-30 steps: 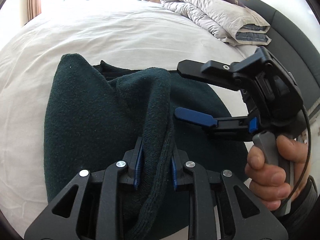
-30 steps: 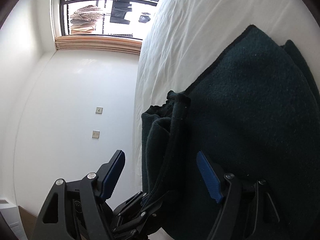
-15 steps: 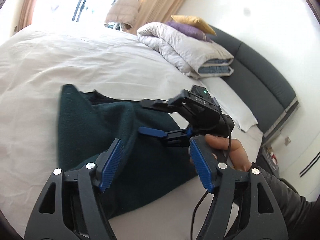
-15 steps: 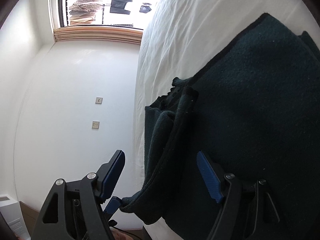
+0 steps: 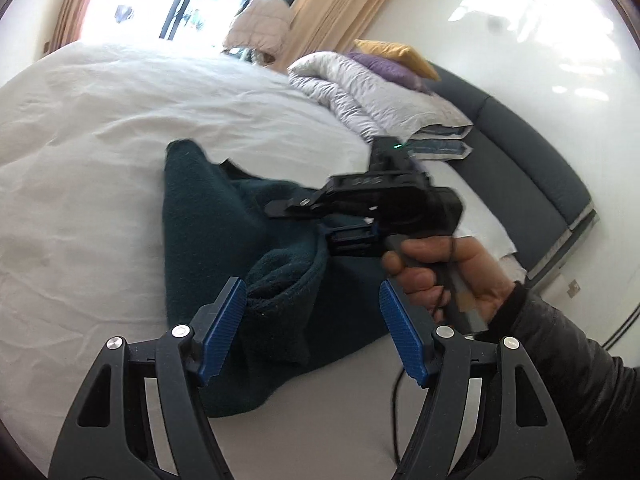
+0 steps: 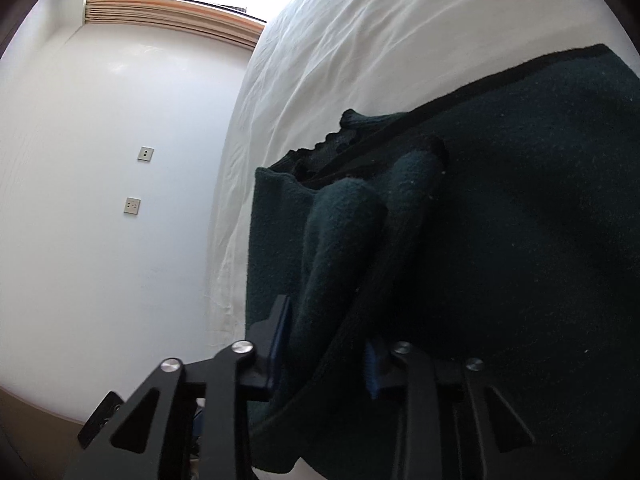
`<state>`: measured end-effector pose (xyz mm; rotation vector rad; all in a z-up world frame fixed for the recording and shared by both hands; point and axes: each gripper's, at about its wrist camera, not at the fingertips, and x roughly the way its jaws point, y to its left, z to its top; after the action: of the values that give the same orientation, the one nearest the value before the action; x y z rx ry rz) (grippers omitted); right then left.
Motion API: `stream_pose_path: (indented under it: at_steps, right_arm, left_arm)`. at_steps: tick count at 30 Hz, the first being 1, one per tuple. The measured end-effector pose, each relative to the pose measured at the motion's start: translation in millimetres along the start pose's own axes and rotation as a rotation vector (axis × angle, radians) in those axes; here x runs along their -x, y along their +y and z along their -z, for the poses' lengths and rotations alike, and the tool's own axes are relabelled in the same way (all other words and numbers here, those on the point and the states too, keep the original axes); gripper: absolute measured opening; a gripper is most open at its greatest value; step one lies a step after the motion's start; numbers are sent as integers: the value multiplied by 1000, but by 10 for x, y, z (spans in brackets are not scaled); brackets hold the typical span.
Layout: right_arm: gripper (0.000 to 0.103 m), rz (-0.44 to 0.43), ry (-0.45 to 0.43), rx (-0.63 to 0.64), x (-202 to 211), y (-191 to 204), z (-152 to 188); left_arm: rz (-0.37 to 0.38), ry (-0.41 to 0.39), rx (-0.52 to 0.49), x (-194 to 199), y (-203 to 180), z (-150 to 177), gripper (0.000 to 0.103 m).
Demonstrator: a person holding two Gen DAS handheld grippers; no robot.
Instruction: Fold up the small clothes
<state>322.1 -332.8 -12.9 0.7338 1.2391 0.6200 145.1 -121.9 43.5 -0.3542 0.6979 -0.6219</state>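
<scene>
A dark green knitted garment (image 5: 208, 232) lies partly folded on the white bed sheet (image 5: 100, 120). My left gripper (image 5: 312, 332) hangs open above its near edge, and a raised fold of the fabric sits just beyond the left pad, untouched. My right gripper (image 5: 308, 226), held by a hand (image 5: 440, 272), reaches in from the right onto the garment's top layer. In the right wrist view the jaws of the right gripper (image 6: 326, 354) are closing, and a thick roll of the green garment (image 6: 344, 240) is pinched between the blue pads.
A folded pale duvet with purple and yellow pillows (image 5: 360, 92) lies at the head of the bed, against a dark padded headboard (image 5: 540, 168). A white wall with two sockets (image 6: 136, 204) stands beside the bed's edge. A black sleeve fills the lower right.
My left gripper opened, let go of the fabric fold and drew back upward. My right gripper went from wide open to closed on the fold.
</scene>
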Motion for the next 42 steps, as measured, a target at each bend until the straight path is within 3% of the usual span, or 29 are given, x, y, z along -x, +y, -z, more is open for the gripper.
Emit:
stream_pose_path:
  at_steps: [2, 4, 6, 9, 13, 23, 28, 36, 42]
  right_arm:
    - [15, 19, -12, 0, 31, -58, 10]
    - [13, 25, -22, 5, 57, -68, 18]
    - [13, 31, -31, 18, 47, -32, 28]
    - [12, 31, -51, 36, 114, -34, 44]
    - [12, 42, -91, 39, 253, -93, 29]
    - [12, 61, -139, 42, 544, -321, -59]
    - [12, 107, -155, 39, 716, -501, -85]
    - [12, 132, -172, 35, 765, -603, -154]
    - [12, 113, -188, 0, 776, -748, -152]
  left_arm:
    - [25, -97, -64, 207, -159, -1, 68]
    - [-34, -131, -103, 273, -229, -11, 82]
    - [-73, -94, -105, 195, -182, 6, 87]
    - [-57, -29, -55, 31, -84, 115, 87]
    - [-54, 17, -82, -191, -133, 251, 87]
    - [-37, 44, -153, -565, -290, 219, 87]
    - [-69, 57, -160, -693, -321, 142, 87]
    - [-92, 112, -204, -976, -331, 60, 87]
    - [-90, 127, -180, -1118, -264, 59, 87]
